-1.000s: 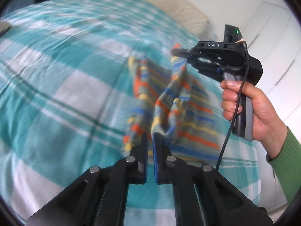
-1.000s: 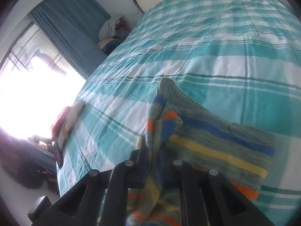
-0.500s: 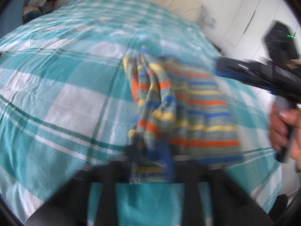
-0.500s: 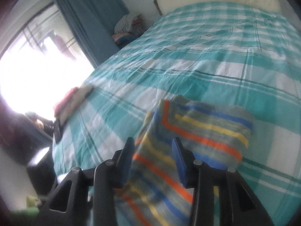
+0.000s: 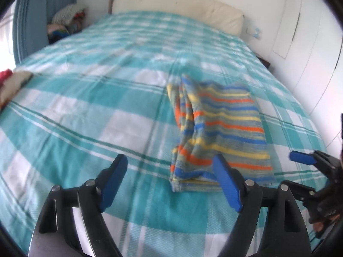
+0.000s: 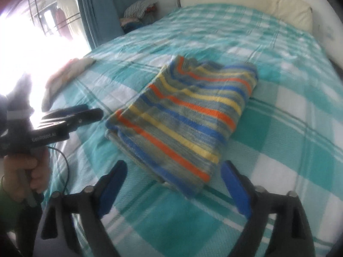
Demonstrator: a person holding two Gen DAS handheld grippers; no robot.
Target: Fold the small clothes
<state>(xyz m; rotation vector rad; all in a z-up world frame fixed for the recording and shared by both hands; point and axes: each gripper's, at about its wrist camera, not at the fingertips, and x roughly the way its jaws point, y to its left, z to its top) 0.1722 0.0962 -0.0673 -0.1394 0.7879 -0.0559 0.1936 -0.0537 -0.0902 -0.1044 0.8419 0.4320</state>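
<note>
A small knitted garment [image 5: 218,132] with orange, yellow and blue stripes lies folded flat on the teal checked bedspread [image 5: 107,111]. It also shows in the right wrist view [image 6: 184,115]. My left gripper [image 5: 171,175] is open and empty, just short of the garment's near edge. My right gripper [image 6: 173,182] is open and empty, just short of the garment's near corner. The right gripper's blue fingertips [image 5: 302,157] show at the right edge of the left wrist view. The left gripper [image 6: 70,116] shows at the left of the right wrist view.
A cream headboard [image 5: 175,4] runs along the far end of the bed. A pile of clothes [image 5: 64,23] sits beside a blue curtain [image 6: 100,6] at the far left. Some folded cloth [image 6: 64,75] lies near the bed's left edge. White cupboard doors [image 5: 304,32] stand on the right.
Both grippers let go of the striped garment, opened wide and drew back. The garment now lies folded flat on the bed.
</note>
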